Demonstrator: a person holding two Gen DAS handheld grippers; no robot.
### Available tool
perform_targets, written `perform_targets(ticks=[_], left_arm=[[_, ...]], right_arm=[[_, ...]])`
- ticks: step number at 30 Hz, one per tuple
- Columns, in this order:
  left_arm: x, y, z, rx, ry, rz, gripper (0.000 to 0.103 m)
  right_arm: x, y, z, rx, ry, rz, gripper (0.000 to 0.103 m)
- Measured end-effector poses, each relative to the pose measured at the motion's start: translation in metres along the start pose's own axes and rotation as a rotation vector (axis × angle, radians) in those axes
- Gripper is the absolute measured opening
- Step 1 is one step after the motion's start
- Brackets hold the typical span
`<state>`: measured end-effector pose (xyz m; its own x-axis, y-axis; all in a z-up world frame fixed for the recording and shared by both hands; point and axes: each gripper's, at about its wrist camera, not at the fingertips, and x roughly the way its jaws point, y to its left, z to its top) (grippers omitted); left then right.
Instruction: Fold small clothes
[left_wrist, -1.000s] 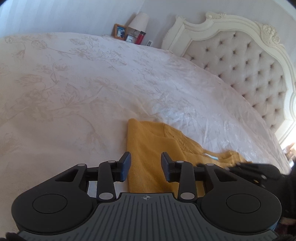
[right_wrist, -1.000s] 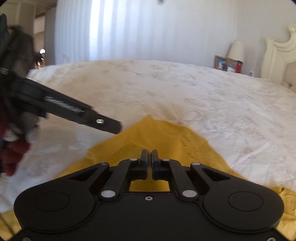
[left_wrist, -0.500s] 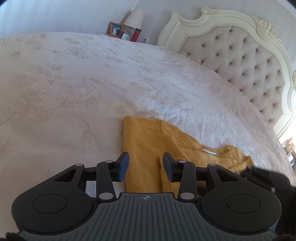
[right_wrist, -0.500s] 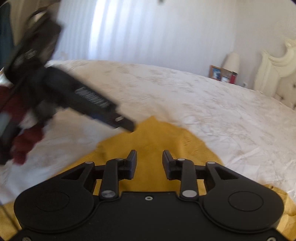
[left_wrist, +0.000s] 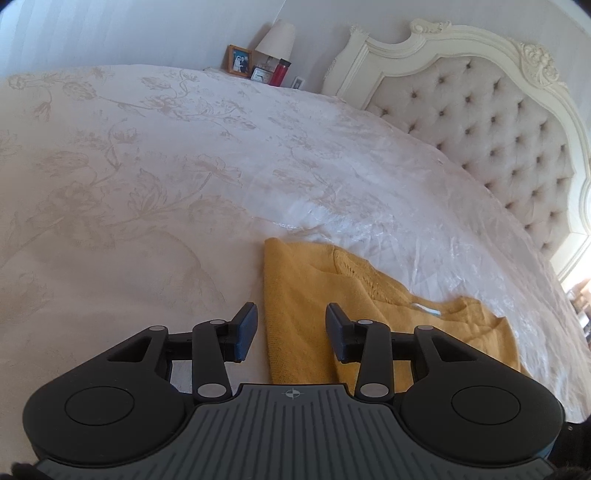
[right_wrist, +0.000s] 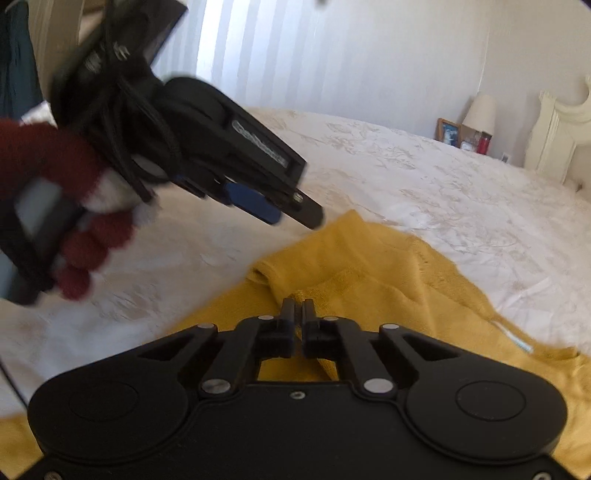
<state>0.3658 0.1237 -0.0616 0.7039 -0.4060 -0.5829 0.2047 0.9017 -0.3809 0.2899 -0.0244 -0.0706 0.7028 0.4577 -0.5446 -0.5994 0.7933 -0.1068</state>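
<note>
A mustard-yellow knitted garment (left_wrist: 314, 295) lies on the white floral bedspread (left_wrist: 147, 192), with a white neck label (left_wrist: 426, 308) showing. My left gripper (left_wrist: 291, 328) hovers open over the garment's left edge, and the fabric lies under the gap untouched. In the right wrist view the garment (right_wrist: 388, 280) spreads ahead, and a raised ridge of it runs up into my right gripper (right_wrist: 297, 312), which is shut with cloth pinched at its tips. The left gripper (right_wrist: 293, 218) shows there too, held by a hand in a dark red glove (right_wrist: 74, 236), above the garment's far corner.
A cream tufted headboard (left_wrist: 498, 129) stands to the right. Beyond the bed's far corner are a lamp (left_wrist: 277, 37), a photo frame (left_wrist: 238, 61) and a red bottle (left_wrist: 280, 72). White curtains (right_wrist: 295, 55) hang behind the bed.
My right gripper opened, moved across the garment and shut again on a ridge of it. The left gripper stayed put, and now looms larger in the right wrist view.
</note>
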Motion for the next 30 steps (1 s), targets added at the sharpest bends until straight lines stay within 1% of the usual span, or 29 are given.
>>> perform_targets(ticks=[2, 3, 4, 5, 6, 8, 10, 12, 13, 15, 17, 18, 19, 20, 22, 24, 26, 27, 30], left_arm=[[-0.001, -0.002, -0.001, 0.011, 0.000, 0.001, 0.040], [0.000, -0.004, -0.001, 0.019, 0.002, -0.005, 0.040], [0.000, -0.006, -0.002, 0.028, 0.006, -0.013, 0.040], [0.001, -0.010, -0.004, 0.038, 0.015, -0.021, 0.040], [0.002, -0.013, -0.006, 0.051, 0.020, -0.027, 0.040], [0.003, -0.020, -0.009, 0.078, 0.023, -0.028, 0.040], [0.004, -0.027, -0.012, 0.096, 0.023, -0.036, 0.040], [0.008, -0.034, -0.017, 0.104, 0.031, -0.051, 0.040], [0.010, -0.036, -0.019, 0.109, 0.036, -0.055, 0.040], [0.014, -0.044, -0.026, 0.129, 0.052, -0.058, 0.040], [0.019, -0.051, -0.033, 0.158, 0.060, -0.066, 0.040], [0.022, -0.055, -0.038, 0.177, 0.063, -0.068, 0.040], [0.027, -0.058, -0.043, 0.200, 0.081, -0.049, 0.040], [0.030, -0.060, -0.048, 0.222, 0.093, -0.016, 0.039], [0.031, -0.061, -0.055, 0.252, 0.073, 0.035, 0.039], [0.027, -0.064, -0.057, 0.257, 0.061, 0.079, 0.039], [0.021, -0.065, -0.064, 0.290, 0.045, 0.135, 0.040], [0.018, -0.064, -0.069, 0.316, 0.040, 0.154, 0.041], [0.008, -0.062, -0.077, 0.358, 0.027, 0.165, 0.041]], right_arm=[[-0.001, 0.008, 0.000, -0.001, 0.013, 0.041, 0.010], [0.000, 0.013, -0.001, -0.004, 0.039, 0.064, 0.010], [0.000, 0.015, -0.003, -0.008, 0.037, 0.070, 0.013], [-0.004, 0.016, -0.006, -0.010, 0.017, 0.081, 0.019], [-0.010, 0.015, -0.007, 0.005, 0.004, 0.090, 0.020], [-0.023, 0.005, -0.008, 0.067, -0.020, 0.082, 0.031], [-0.041, -0.014, -0.011, 0.147, -0.038, 0.028, 0.036], [-0.050, -0.041, -0.017, 0.238, -0.030, -0.073, 0.040], [-0.053, -0.056, -0.022, 0.278, -0.021, -0.132, 0.045], [-0.051, -0.086, -0.032, 0.359, 0.026, -0.234, 0.047], [-0.042, -0.109, -0.041, 0.408, 0.091, -0.289, 0.048], [-0.036, -0.118, -0.045, 0.406, 0.121, -0.312, 0.049], [-0.031, -0.125, -0.050, 0.399, 0.149, -0.342, 0.051], [-0.030, -0.131, -0.056, 0.402, 0.162, -0.378, 0.051], [-0.034, -0.147, -0.062, 0.433, 0.168, -0.440, 0.052], [-0.038, -0.161, -0.066, 0.444, 0.183, -0.523, 0.052], [-0.042, -0.178, -0.074, 0.493, 0.181, -0.546, 0.057], [-0.044, -0.183, -0.077, 0.520, 0.179, -0.542, 0.057], [-0.060, -0.183, -0.080, 0.522, 0.170, -0.520, 0.057]])
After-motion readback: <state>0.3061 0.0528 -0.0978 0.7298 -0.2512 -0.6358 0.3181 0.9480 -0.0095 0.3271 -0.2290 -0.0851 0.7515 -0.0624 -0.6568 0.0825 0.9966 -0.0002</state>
